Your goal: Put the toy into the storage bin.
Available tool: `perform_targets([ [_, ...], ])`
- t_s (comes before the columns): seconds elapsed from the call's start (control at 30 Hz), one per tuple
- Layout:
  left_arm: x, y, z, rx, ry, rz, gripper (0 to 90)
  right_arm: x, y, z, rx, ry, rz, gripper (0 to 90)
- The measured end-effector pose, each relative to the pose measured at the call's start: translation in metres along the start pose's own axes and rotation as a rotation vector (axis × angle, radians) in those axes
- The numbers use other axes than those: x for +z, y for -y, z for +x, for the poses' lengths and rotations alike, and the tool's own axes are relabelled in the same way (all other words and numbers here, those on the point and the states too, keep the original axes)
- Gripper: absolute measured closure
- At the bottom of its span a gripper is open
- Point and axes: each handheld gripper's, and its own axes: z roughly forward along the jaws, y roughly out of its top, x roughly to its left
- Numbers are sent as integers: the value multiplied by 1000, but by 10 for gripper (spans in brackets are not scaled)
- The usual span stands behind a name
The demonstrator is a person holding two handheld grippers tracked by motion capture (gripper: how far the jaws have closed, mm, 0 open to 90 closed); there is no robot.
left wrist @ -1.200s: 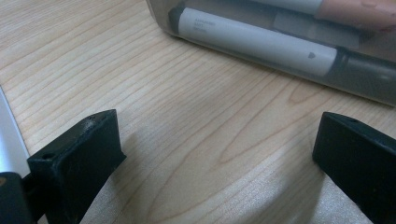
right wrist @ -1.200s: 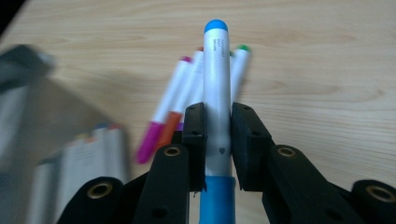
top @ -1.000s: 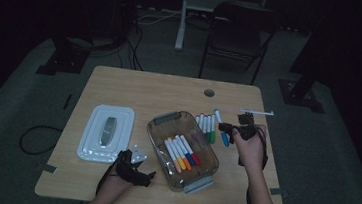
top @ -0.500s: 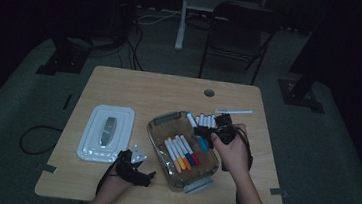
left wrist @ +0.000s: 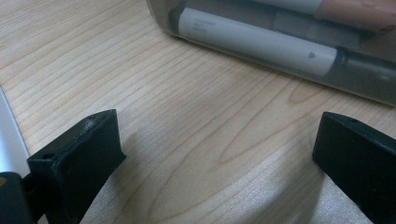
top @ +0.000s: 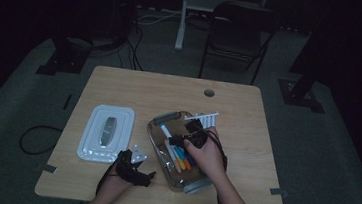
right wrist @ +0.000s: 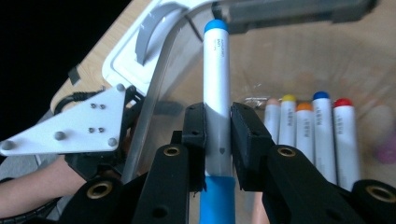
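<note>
My right gripper [right wrist: 217,126] is shut on a white marker with a blue cap [right wrist: 216,79]. It holds the marker over the clear plastic container [top: 157,147], where my right gripper [top: 181,138] hovers near the middle. Several markers with coloured caps [right wrist: 317,130] lie side by side in the container. At the container's left my left gripper [top: 147,173] rests low on the table. In the left gripper view the left gripper [left wrist: 219,135] stands open, with bare wood between its jaws, and the container wall with a white marker [left wrist: 252,39] behind it lies just ahead.
A white lid [top: 105,132] with a grey handle lies at the table's left. A few more markers [top: 205,118] lie on the table just behind the container. A round cable hole [top: 209,92] sits near the far edge. A chair [top: 238,37] stands beyond the table.
My right hand has carried the blue-capped marker leftward, from beside the container's right edge to over its inside. The left gripper has stayed where it was.
</note>
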Motion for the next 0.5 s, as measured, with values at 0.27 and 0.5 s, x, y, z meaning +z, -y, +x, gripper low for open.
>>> perform_targets([
  [0.27, 0, 0, 0, 0, 0, 0, 19, 26, -2, 0, 3, 12, 85, 765],
  [0.5, 0, 0, 0, 0, 0, 0, 19, 49, -3, -4, 9, 18, 193, 765],
])
